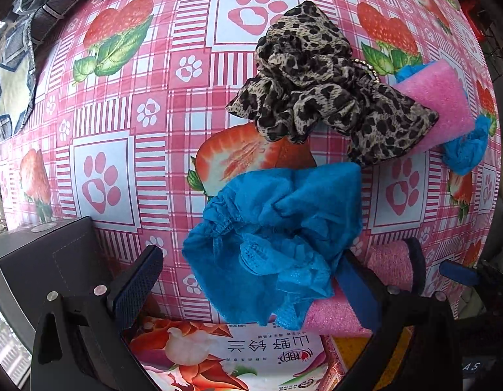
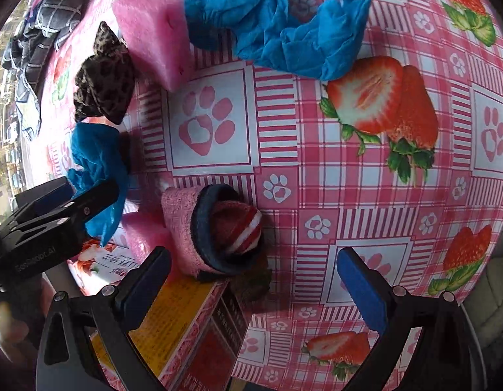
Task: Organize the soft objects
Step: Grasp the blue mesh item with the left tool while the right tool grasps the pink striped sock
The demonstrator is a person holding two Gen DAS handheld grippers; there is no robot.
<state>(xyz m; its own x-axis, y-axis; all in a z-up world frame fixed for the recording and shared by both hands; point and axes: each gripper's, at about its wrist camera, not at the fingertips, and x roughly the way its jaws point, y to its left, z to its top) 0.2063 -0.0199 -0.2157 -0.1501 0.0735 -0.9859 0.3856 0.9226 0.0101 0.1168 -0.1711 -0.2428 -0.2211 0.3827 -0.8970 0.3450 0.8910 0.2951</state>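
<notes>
My left tongs [image 1: 248, 280] are spread wide, gripping nothing, with a crumpled blue cloth [image 1: 277, 238] lying between the fingers on the counter [image 1: 121, 104]. Just beyond that cloth I see a leopard-print scrunchie [image 1: 316, 97], its right end draped over a pink foam block [image 1: 443, 97]; a second bit of blue cloth [image 1: 466, 150] sits at the block's right edge. Near my left tongs lies a printed packet [image 1: 218, 355], and a second pink foam piece [image 1: 336, 319] touches the near side of the blue cloth.

My right tongs [image 2: 254, 286] are likewise released and empty. Between them, slightly left, a pink rolled towel [image 2: 186, 221] with a dark rim rests against a yellow and red box [image 2: 186, 319]. A larger blue cloth [image 2: 284, 29] lies far across the counter.
</notes>
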